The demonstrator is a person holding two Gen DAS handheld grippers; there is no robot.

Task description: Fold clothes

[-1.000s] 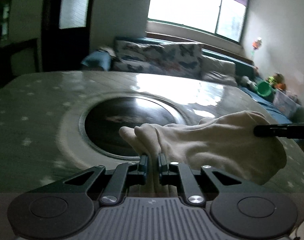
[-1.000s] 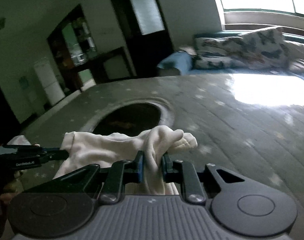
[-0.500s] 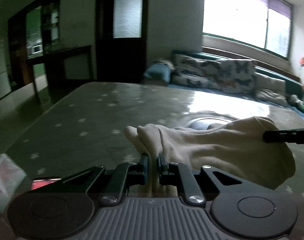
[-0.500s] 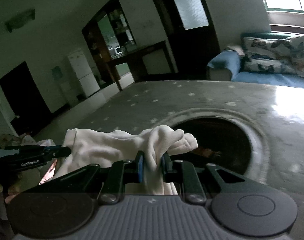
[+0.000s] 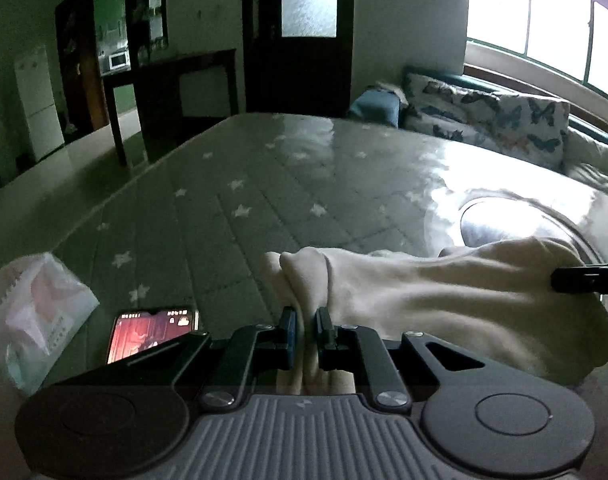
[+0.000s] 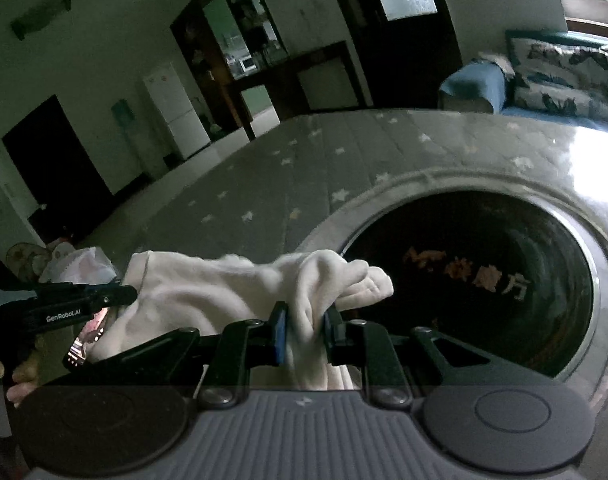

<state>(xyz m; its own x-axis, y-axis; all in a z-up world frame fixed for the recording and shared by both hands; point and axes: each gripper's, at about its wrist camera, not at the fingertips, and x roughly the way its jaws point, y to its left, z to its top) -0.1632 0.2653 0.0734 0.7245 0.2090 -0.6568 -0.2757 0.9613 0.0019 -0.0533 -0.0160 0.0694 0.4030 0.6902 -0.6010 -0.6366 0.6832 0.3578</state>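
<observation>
The left tool point(image 5: 304, 330) and right tool point(image 6: 306, 332) each clench a bunched end of the cloth point(image 5: 444, 300), which stretches between them at lower centre.

cloth point(image 5: 444, 300): lower part hidden behind the left gripper body; shape of the garment unclear (bunched, blurred)
phone point(image 5: 151, 334): near end covered by the gripper; screen content too blurred to read
right gripper point(image 5: 584, 278): cut off by the left view's edge
plastic bag point(image 5: 35, 312): contents indistinct
</observation>
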